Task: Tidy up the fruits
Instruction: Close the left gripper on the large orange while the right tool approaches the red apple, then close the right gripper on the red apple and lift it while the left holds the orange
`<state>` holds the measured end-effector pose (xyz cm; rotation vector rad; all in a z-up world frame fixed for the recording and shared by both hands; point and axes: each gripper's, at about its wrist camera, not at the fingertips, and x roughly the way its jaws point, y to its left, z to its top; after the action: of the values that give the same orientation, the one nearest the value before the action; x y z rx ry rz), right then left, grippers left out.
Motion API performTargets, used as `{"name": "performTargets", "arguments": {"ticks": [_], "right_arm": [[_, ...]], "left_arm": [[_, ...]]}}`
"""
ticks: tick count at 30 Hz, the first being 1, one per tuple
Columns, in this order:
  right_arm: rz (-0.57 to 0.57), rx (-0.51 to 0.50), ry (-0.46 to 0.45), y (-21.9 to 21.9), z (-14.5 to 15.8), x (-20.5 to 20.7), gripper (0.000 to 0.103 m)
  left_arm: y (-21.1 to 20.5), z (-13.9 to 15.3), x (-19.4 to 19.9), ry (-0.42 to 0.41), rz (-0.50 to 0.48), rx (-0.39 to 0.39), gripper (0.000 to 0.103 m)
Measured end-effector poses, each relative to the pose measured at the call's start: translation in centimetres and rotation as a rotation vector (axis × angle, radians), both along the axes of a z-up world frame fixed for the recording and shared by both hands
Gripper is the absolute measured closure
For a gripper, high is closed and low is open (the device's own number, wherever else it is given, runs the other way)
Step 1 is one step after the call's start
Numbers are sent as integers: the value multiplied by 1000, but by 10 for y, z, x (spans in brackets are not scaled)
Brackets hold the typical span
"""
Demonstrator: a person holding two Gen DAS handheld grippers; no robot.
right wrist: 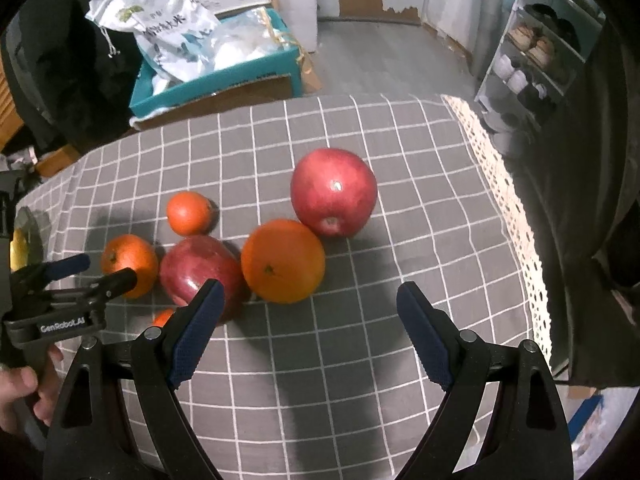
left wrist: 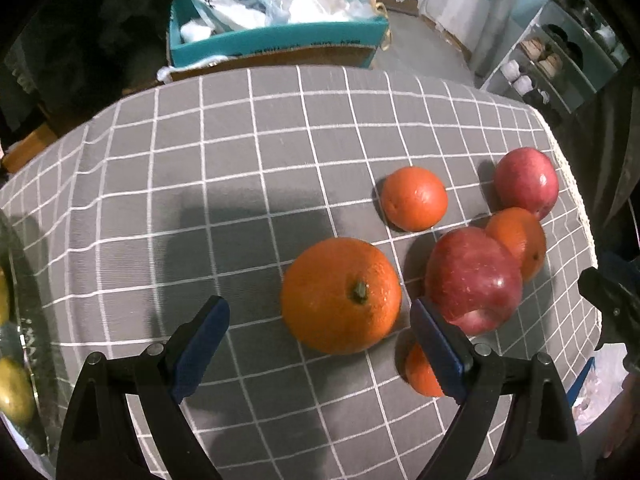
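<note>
Several oranges and two red apples lie on the grey checked tablecloth (left wrist: 240,184). In the left wrist view a large orange (left wrist: 341,294) lies just ahead of my open, empty left gripper (left wrist: 320,326), between its fingers' lines. A red apple (left wrist: 474,280) sits by the right finger, which half hides a small orange (left wrist: 420,372). Further off lie an orange (left wrist: 414,198), another orange (left wrist: 520,240) and a second apple (left wrist: 526,182). My right gripper (right wrist: 310,312) is open and empty, just short of an orange (right wrist: 283,261), with apples to its left (right wrist: 200,270) and beyond (right wrist: 334,192).
A glass plate (left wrist: 18,344) holding yellow-green fruit sits at the table's left edge. A teal box (left wrist: 276,36) of bags stands beyond the far edge. A shelf unit (right wrist: 532,60) stands at the right. The cloth's lace edge (right wrist: 516,216) marks the table's right side.
</note>
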<state>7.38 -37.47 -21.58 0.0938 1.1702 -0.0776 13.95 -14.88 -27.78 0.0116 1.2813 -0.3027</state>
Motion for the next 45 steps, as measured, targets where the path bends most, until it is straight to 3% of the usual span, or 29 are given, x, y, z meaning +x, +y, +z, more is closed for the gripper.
{"name": "performTargets", "arguments": {"ticks": [7, 9, 13, 18, 29, 45], "right_arm": [[-9, 18, 24, -3, -9, 1, 15], [-7, 29, 29, -2, -11, 1, 15], [0, 57, 38, 3, -15, 2, 15], [13, 85, 41, 10, -16, 3, 15], [46, 189, 68, 37, -25, 8, 15], [37, 214, 139, 65, -62, 33, 16]], "left_arm": [[-8, -13, 2, 10, -23, 8, 13], [-10, -14, 2, 8, -35, 12, 25], [-10, -16, -1, 9, -57, -18, 37], [-11, -13, -6, -10, -57, 23, 38], [40, 3, -7, -26, 53, 2, 38], [74, 15, -11, -51, 114, 3, 38]]}}
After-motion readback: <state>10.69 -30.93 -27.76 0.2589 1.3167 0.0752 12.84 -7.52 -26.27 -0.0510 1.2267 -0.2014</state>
